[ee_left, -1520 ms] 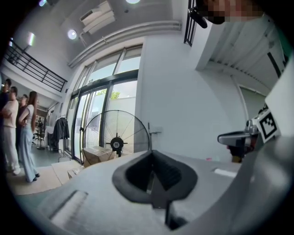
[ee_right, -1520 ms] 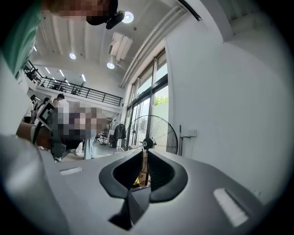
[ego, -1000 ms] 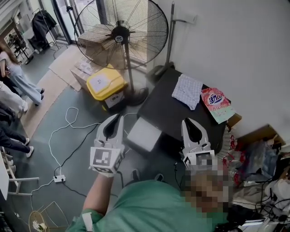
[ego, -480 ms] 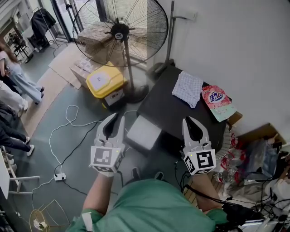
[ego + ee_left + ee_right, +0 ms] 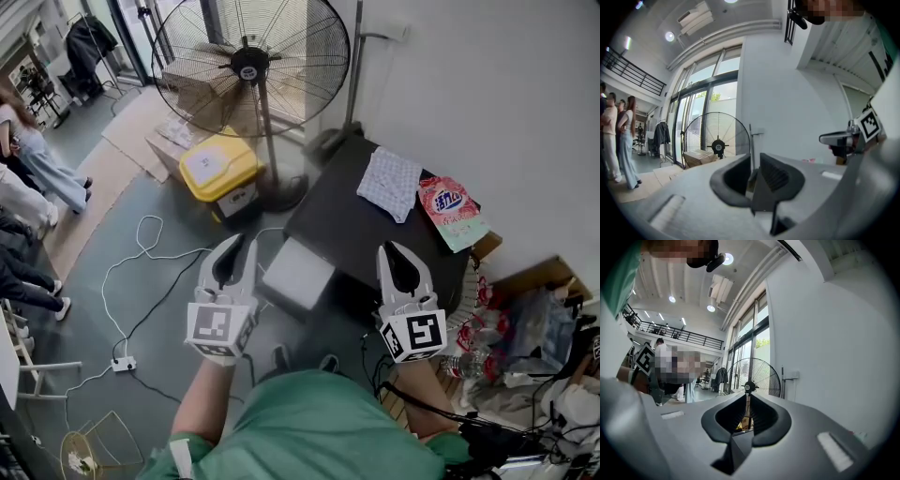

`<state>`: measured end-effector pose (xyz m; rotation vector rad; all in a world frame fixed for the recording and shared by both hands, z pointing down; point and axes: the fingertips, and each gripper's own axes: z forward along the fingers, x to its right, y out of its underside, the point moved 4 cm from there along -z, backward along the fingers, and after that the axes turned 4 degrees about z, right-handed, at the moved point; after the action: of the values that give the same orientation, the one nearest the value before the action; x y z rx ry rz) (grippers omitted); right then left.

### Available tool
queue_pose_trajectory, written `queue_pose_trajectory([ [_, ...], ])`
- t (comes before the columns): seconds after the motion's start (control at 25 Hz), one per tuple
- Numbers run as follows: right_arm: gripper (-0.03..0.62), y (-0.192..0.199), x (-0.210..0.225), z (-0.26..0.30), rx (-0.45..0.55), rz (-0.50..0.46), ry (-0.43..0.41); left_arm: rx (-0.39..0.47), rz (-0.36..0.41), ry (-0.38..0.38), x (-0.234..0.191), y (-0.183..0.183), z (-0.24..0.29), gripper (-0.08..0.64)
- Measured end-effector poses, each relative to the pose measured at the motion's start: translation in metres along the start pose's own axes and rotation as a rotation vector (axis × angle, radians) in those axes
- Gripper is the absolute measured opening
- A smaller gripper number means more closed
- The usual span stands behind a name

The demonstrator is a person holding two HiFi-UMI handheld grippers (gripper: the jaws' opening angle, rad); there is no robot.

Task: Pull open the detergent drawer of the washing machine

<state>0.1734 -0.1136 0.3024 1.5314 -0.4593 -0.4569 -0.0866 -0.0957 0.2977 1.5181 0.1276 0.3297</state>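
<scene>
Grey floor (image 5: 159,309) crossed by a white cable (image 5: 141,246) spreads below me, with a big black standing fan (image 5: 251,66) at its far end. The dark-topped washing machine (image 5: 347,230) stands against the white wall (image 5: 487,94). A yellow bin (image 5: 217,169) carries a white label I cannot read. What looks like the pale detergent drawer (image 5: 298,275) juts from the machine's front corner, between my grippers. On top lie a checked cloth (image 5: 388,185) and a pink bag (image 5: 450,212) with red Chinese print, too small to read. My left gripper (image 5: 246,242) has just eased its jaws slightly apart, empty; my right gripper (image 5: 389,248) is closed on nothing.
</scene>
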Motion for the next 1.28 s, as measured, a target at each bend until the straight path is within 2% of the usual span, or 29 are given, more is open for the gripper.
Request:
queue_pose_trajectory([
  [1.28,0.02,0.002,-0.009,-0.008,0.006,-0.002,-0.002,-0.023,-0.02,-0.001,0.002,0.01,-0.012,0.058],
])
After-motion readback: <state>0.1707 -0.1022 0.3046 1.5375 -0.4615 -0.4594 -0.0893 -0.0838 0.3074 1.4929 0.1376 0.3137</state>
